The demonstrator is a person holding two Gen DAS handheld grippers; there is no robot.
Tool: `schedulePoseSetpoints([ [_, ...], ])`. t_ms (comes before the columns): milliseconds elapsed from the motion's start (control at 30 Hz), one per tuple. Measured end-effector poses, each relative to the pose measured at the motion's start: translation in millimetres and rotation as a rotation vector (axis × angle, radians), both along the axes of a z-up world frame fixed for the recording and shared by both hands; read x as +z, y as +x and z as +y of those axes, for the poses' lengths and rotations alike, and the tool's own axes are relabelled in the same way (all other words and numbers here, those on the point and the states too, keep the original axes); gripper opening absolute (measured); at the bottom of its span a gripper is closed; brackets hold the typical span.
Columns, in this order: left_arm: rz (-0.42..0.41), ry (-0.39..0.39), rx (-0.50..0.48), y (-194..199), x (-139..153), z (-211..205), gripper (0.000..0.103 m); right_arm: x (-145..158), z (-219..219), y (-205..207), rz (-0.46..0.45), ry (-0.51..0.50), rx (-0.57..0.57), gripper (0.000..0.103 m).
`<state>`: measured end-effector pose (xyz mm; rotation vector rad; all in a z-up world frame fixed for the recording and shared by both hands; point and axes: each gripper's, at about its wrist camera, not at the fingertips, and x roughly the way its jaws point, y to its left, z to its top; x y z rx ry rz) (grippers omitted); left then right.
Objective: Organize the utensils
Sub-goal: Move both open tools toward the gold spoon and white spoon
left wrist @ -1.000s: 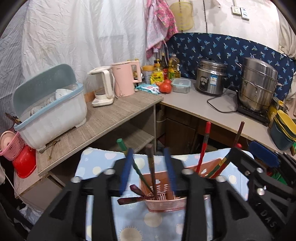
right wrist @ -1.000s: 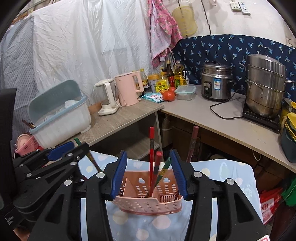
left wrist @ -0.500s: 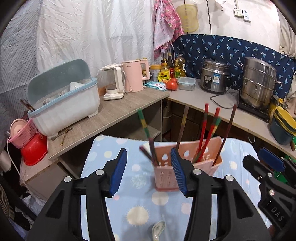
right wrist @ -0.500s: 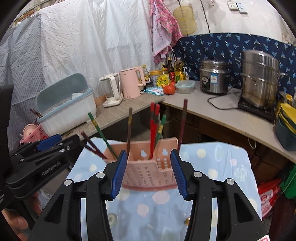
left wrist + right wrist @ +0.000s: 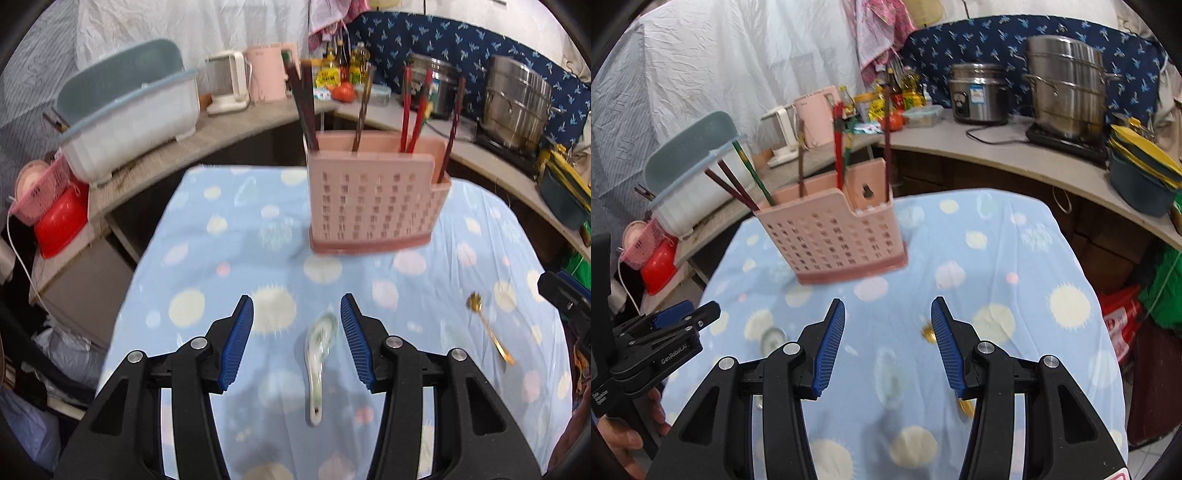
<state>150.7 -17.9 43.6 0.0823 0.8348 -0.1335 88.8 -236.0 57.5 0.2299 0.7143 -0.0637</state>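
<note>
Chopsticks [image 5: 410, 107] already stand in the pink caddy [image 5: 373, 199]; two spoons, ceramic [image 5: 318, 354] and gold [image 5: 489, 332], remain on the counter [image 5: 221, 258], both grippers' fingers [image 5: 238, 343] released, empty.

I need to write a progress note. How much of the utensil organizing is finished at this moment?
Done: the chopsticks already stand in the pink holder. In hand: nothing; the left gripper is open with the ceramic spoon lying on the cloth between its fingers, and the right gripper is open beside the gold spoon. Left: both spoons still lie on the blue cloth.
</note>
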Motion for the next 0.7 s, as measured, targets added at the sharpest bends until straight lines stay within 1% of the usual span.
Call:
schedulePoseSetpoints([
  [167, 0.075, 0.004, -0.008, -18.2, -38.9, -0.1, 0.047, -30.8, -7.7, -18.6, 0.062, -0.041, -0.037, 0.048],
  [300, 0.123, 0.004, -0.006, -28.1, -63.5, 0.7, 0.047, -57.0, -12.4, -28.1, 0.109, -0.089, -0.062, 0.048],
  [467, 0.162, -0.011, -0.001, -32.5, -83.0, 2.5, 0.047, -86.3, -19.8, -30.8, 0.166, -0.083, -0.078, 0.048],
  [567, 0.182, -0.016, 0.004, -31.9, -92.0, 2.7, 0.047, -95.5, -23.0, -27.2, 0.185, -0.081, -0.085, 0.048],
  [700, 0.185, -0.016, 0.008, -28.7, -96.1, 2.7, 0.046, -102.4, -28.9, -21.1, 0.198, -0.087, -0.092, 0.047],
])
